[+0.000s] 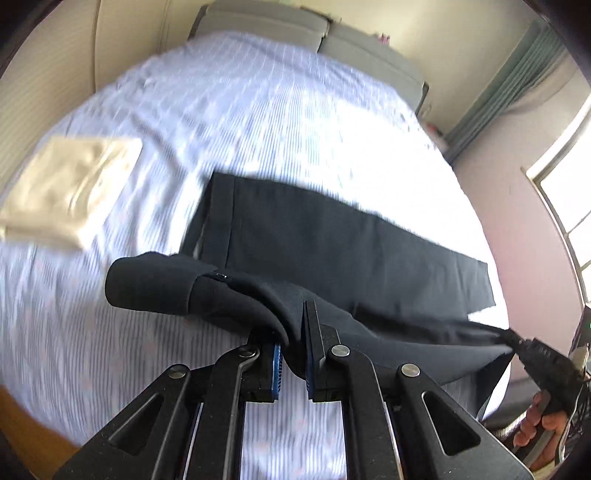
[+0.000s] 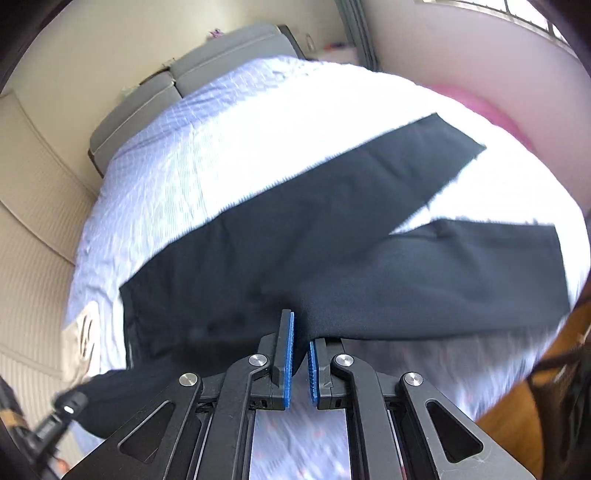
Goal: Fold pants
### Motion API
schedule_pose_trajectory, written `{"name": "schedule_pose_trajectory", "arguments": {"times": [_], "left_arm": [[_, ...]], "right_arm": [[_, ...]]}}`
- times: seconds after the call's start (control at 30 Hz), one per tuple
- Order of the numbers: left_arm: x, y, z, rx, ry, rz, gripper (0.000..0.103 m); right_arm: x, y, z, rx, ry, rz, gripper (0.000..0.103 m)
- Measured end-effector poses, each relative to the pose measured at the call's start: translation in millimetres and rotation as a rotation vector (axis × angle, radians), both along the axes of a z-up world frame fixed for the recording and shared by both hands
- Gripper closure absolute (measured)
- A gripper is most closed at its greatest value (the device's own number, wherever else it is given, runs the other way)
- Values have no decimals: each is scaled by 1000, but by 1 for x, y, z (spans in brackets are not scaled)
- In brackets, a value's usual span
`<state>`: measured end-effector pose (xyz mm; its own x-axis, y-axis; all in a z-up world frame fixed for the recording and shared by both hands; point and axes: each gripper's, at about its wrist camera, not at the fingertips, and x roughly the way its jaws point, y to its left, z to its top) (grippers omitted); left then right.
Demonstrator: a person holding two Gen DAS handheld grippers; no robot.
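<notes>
1. The dark pants (image 2: 295,236) lie spread on the bed (image 1: 258,110), their near edge lifted off the sheet.
2. The left gripper (image 1: 293,343) is clamped on a bunched fold of the pants.
3. The right gripper (image 2: 300,343) pinches the pants' near edge between blue ribbed pads (image 2: 289,362).
4. The pants are smooth, matte cloth; the bed's sheet is pale and finely striped.
5. A folded cream cloth (image 1: 70,188) lies on the bed, well apart from the pants; grey pillows (image 1: 314,33) sit at the bed's far end.
</notes>
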<state>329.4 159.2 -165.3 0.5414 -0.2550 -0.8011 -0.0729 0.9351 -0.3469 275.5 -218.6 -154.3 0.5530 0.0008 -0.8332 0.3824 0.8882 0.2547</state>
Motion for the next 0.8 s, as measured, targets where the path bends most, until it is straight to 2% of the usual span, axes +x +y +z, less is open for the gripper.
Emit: {"name": "schedule_pose_trajectory", "arguments": {"times": [0.13,0.27,0.37,0.57,0.73,0.77,0.8], "left_arm": [[70,3,0,25,-34,-11,92],[148,5,-21,43,12,-22,92],[192,8,-50,56,64,-26,92],[240,5,-104,95,172,-44,92],[268,3,-135,105,259,-39,89],[272,4,-139,99,288,-27,88],[274,5,-140,95,318,-10,87]], "right_arm": [[57,0,11,-4,-30,3,95],[128,1,-1,-4,-15,14,95],[184,9,-14,-41,21,55,95],[263,19,-70,-89,131,138,95],[292,19,-118,-76,210,134,94],[298,20,-123,-85,238,137,93],[301,22,-127,-93,266,142,87]]}}
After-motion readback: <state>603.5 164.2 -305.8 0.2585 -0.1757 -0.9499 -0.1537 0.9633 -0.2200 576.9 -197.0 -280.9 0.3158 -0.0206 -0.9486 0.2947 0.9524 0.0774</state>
